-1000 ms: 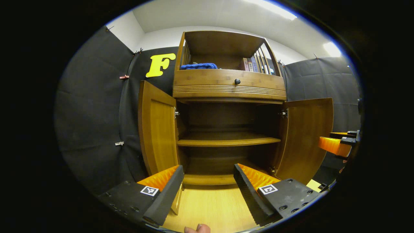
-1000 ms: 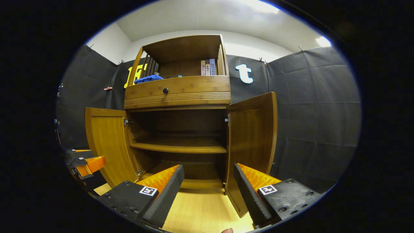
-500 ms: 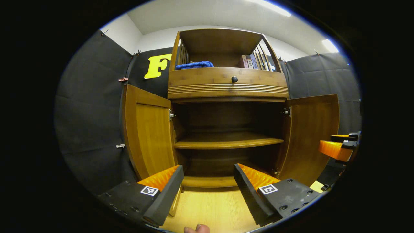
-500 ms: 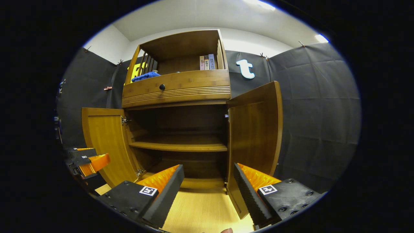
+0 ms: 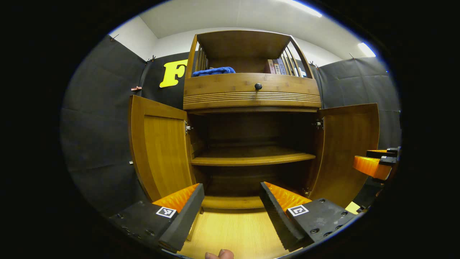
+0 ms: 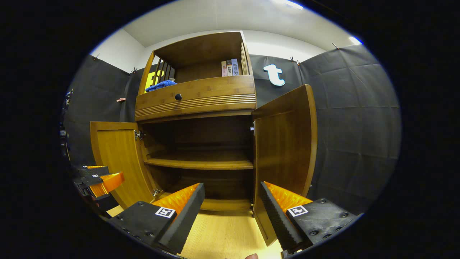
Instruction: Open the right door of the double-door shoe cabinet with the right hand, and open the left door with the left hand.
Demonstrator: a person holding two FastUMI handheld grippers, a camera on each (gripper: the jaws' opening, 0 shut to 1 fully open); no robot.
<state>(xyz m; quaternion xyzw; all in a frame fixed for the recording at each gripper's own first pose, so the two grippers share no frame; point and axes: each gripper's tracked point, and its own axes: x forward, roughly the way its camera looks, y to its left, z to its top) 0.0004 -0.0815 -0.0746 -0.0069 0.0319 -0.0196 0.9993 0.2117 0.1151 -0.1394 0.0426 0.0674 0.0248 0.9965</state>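
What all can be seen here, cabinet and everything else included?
Shoe cabinet: one, brown wood, centre, against the black cloth wall.
Left door: one, brown, swung open.
Right door: one, brown, swung open.
Inner shelf: one, brown, bare, across the middle of the cabinet.
Drawer: one, brown with a black knob, above the doors.
Blue cloth: one, in the top compartment, left side.
Books: a few, upright, top compartment, right side.
Floor: light wood, in front of the cabinet.
Left tool: one, black and orange, open, holding nothing.
Right tool: one, black and orange, open, holding nothing.
Fingertip: bottom edge of the left gripper view.
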